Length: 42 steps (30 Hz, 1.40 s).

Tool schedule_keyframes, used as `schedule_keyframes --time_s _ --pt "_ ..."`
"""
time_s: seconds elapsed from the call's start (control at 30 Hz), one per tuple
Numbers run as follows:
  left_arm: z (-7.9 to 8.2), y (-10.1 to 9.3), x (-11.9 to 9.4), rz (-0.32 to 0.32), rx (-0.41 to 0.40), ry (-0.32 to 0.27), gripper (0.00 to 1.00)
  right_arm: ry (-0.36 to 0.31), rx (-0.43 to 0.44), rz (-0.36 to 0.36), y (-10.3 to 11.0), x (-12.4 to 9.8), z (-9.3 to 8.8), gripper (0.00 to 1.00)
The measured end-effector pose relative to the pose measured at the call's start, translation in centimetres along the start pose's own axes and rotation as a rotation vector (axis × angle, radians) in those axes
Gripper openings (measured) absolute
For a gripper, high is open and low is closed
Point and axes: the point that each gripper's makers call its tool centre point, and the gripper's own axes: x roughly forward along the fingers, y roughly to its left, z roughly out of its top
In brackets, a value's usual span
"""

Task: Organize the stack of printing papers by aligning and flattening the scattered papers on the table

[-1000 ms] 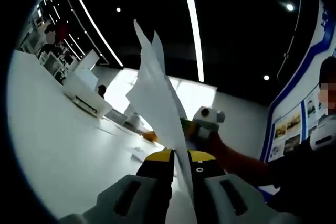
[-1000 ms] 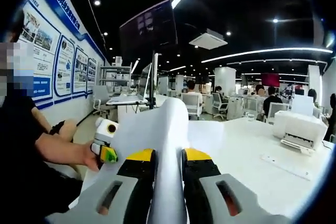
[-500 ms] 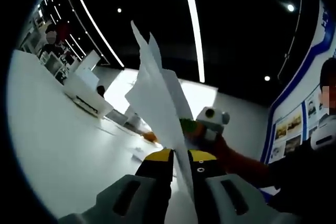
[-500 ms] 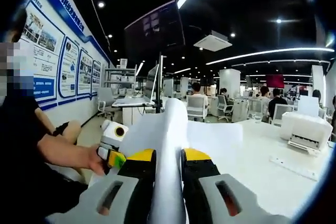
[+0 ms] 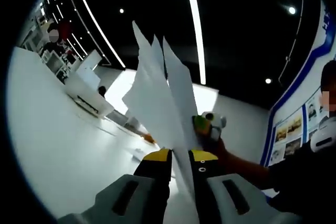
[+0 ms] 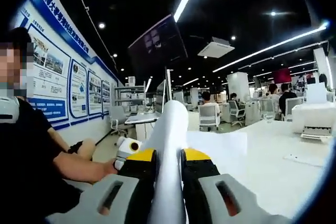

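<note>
Both grippers are pinching the same sheaf of white printing papers (image 5: 157, 98): left gripper (image 5: 180, 157) and right gripper (image 6: 168, 157) clamped on opposite ends, sheets standing edge-up between them above the white table (image 6: 273, 156), fanned unevenly.

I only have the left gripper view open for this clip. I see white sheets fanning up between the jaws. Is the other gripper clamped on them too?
Observer: Yes. In the right gripper view the right gripper has its yellow-tipped jaws shut on the white printing paper sheets, which rise between them as one curved band.
Operator: Anything lying flat on the desk past it?
Observer: A white paper sheet lies on the white table just beyond those jaws.
Operator: And further back?
Observer: A white printer sits at the table's far right, with people seated at desks behind.
</note>
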Motion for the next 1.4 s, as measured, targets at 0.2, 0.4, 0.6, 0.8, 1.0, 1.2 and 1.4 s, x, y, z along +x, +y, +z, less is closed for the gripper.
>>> schedule_keyframes --time_s 0.2,0.4,0.6,0.8,1.0,1.2,1.4 --pt "0.0 -0.1 0.0 -0.002 -0.002 0.0 0.17 0.042 -0.039 0.036 0.5 0.6 -0.8 0.14" --pt "-0.1 0.0 0.0 0.001 0.006 0.004 0.11 0.076 -0.079 0.026 0.5 0.7 -1.1 0.14" --pt "-0.2 0.1 -0.1 0.017 0.065 0.015 0.06 0.079 -0.133 -0.017 0.3 0.5 -0.7 0.26" --pt "-0.2 0.1 -0.1 0.021 0.08 0.017 0.06 0.068 -0.292 -0.094 0.5 -0.4 1.0 0.42" --pt "0.0 0.3 -0.3 0.032 0.08 0.009 0.06 0.027 -0.448 -0.262 0.2 -3.3 3.9 0.59" --pt "0.0 0.4 -0.3 0.034 0.08 0.011 0.06 0.017 -0.409 -0.285 1.2 -5.0 2.0 0.59" --pt "-0.1 0.4 -0.3 0.042 0.091 0.013 0.06 0.065 -0.407 -0.345 0.9 -6.1 -0.4 0.58"
